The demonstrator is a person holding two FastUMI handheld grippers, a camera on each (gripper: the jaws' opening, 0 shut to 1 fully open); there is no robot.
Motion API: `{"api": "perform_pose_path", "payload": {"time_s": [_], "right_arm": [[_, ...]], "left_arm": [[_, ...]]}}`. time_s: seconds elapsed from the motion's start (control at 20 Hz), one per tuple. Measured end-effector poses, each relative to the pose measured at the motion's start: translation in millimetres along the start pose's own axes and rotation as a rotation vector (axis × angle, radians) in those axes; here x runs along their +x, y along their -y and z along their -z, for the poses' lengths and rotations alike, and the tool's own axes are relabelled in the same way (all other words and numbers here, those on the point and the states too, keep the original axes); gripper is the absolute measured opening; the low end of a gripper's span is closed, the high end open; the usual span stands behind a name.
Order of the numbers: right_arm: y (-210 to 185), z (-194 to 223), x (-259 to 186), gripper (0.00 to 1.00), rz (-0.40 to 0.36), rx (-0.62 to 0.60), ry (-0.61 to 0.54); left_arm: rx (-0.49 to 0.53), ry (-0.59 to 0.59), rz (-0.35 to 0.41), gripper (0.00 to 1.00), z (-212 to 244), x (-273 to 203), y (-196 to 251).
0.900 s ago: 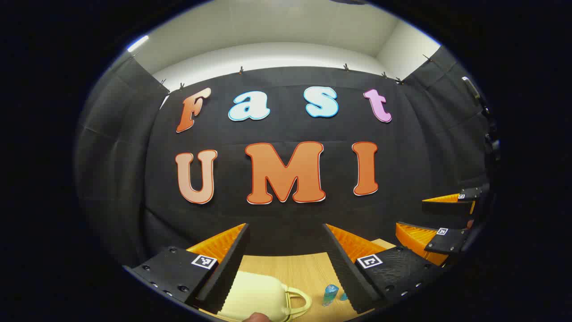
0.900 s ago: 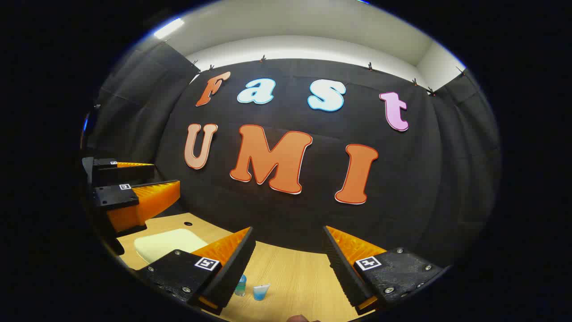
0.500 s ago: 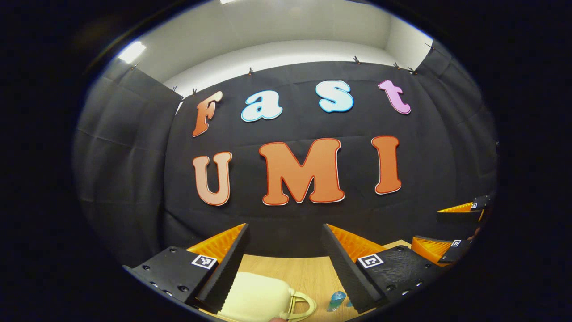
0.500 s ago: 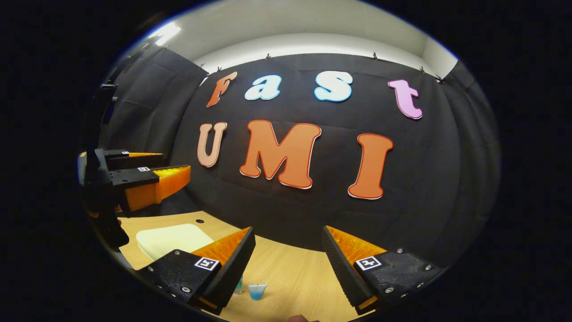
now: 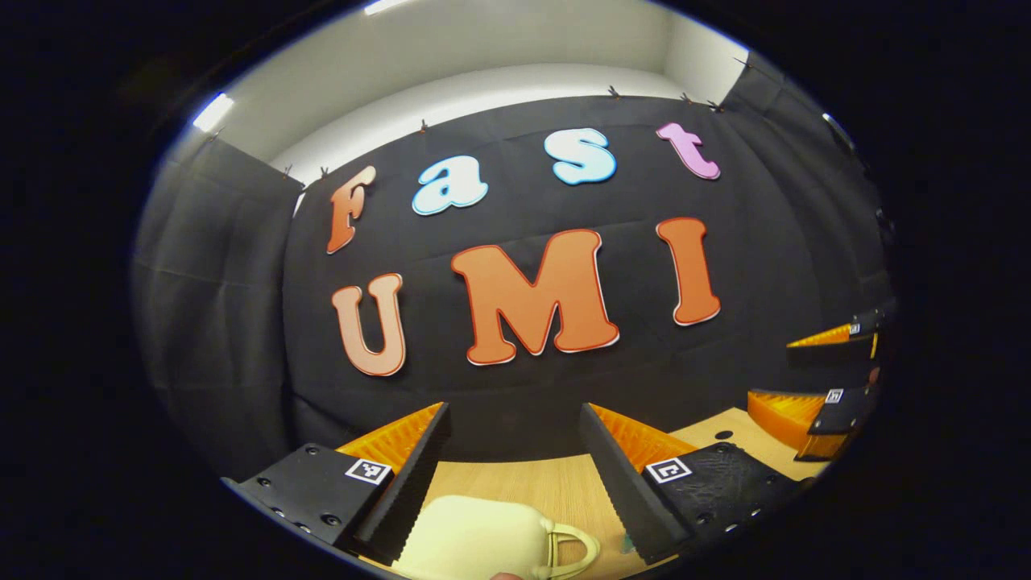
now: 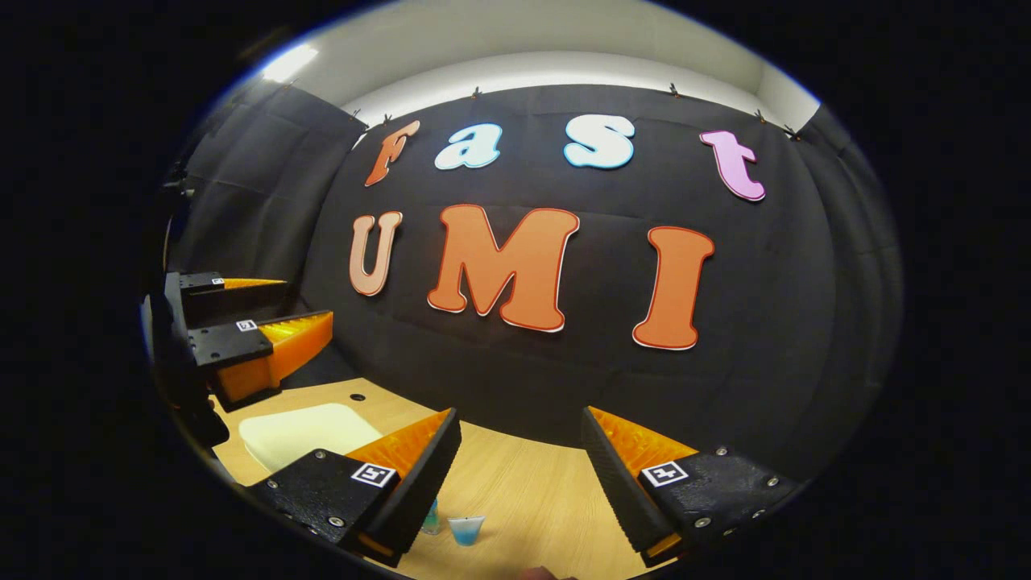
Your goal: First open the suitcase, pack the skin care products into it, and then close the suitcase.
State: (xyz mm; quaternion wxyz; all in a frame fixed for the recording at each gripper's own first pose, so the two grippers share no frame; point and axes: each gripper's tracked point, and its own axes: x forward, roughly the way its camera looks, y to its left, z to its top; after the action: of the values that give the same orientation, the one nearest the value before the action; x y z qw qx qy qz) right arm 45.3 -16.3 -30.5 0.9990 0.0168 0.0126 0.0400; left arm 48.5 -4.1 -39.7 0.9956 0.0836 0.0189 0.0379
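- The wooden table (image 6: 523, 491) fills the bottom of both views.
- The pale yellow suitcase (image 5: 475, 540) lies closed at the lower centre of the left gripper view, handle (image 5: 573, 549) to the right.
- The left hand-held gripper (image 5: 514, 451) hangs released above the suitcase.
- The right hand-held gripper (image 6: 519, 459) is released, grasping nothing.
- Two small blue skin care products (image 6: 465, 529) stand low in the right gripper view.

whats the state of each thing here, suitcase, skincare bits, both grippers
suitcase: closed, lying flat on the table, handle toward the right gripper
blue tube: standing on the table, outside the suitcase
blue bottle: on the table, partly hidden behind a finger
left gripper: open, holding nothing, above the suitcase
right gripper: open, holding nothing, above the table
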Motion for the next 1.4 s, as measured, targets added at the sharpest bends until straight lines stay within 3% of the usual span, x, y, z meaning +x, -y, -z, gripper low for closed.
{"api": "perform_pose_path", "payload": {"time_s": [0.65,1.0,1.4], "right_arm": [[55,4,4,0.95,0.201,-0.049,-0.034],[70,13,-5,0.95,0.257,-0.049,-0.057],[70,19,-5,0.95,0.266,-0.054,-0.062]], "left_arm": [[0.422,-0.234,0.34,0.97,170,2,70],[0.579,-0.341,0.46,0.97,248,-18,85],[0.758,-0.348,0.532,0.94,281,-32,93]]}}
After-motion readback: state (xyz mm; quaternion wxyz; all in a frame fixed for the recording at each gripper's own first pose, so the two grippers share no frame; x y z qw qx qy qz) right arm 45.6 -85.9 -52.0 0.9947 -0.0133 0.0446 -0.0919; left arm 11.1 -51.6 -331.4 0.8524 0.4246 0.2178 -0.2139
